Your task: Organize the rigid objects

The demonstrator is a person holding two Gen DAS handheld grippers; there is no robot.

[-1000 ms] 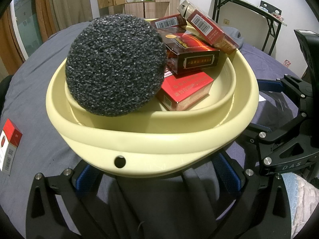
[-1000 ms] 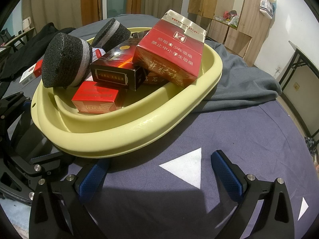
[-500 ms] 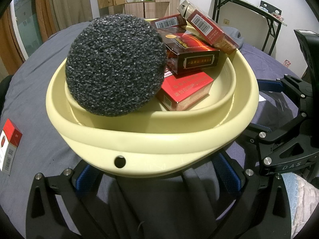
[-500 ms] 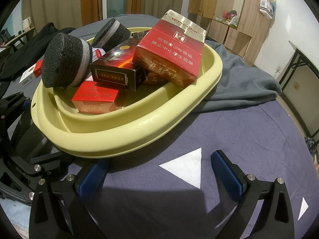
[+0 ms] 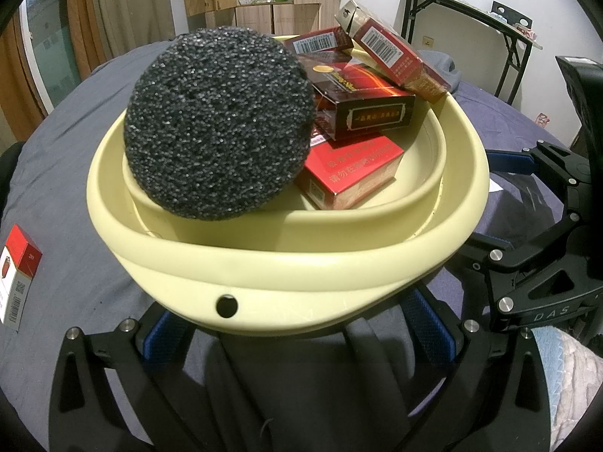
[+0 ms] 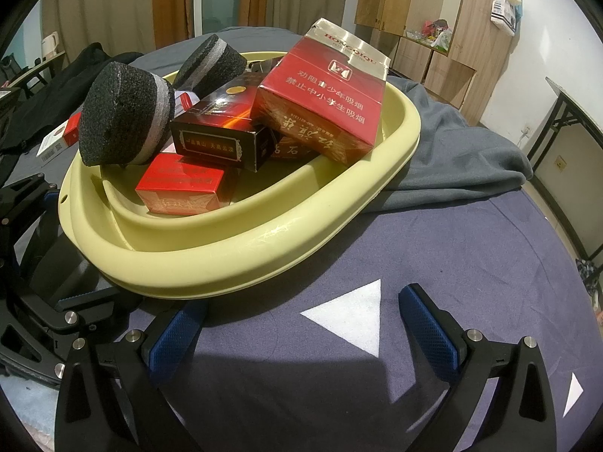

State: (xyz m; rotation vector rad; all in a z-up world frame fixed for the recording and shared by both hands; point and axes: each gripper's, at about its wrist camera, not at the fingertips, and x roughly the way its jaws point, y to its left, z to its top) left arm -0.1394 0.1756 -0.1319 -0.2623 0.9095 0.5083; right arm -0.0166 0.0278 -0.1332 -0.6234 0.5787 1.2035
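Note:
A pale yellow basin (image 5: pixel 286 267) (image 6: pixel 241 248) sits on the blue-grey cloth, holding two black sponge pucks (image 5: pixel 218 124) (image 6: pixel 124 120) (image 6: pixel 209 66) and several red and dark cigarette boxes (image 5: pixel 354 165) (image 6: pixel 324 90) (image 6: pixel 222 139) (image 6: pixel 181 184). My left gripper (image 5: pixel 297 320) stands open just under the basin's near rim, its blue pads (image 5: pixel 427 322) partly hidden by it. My right gripper (image 6: pixel 301 324) stands open over the cloth beside the basin, nothing between its fingers. One red and white box (image 5: pixel 17 282) (image 6: pixel 58 139) lies on the cloth outside the basin.
A grey garment (image 6: pixel 452 162) lies bunched behind the basin. White triangle marks (image 6: pixel 350 316) show on the cloth. Dark clothing (image 6: pixel 68 75) lies at far left. Folding tables (image 5: pixel 463 26) and wooden cabinets (image 6: pixel 414 19) stand beyond. The other gripper's black frame (image 5: pixel 546 263) is at the right.

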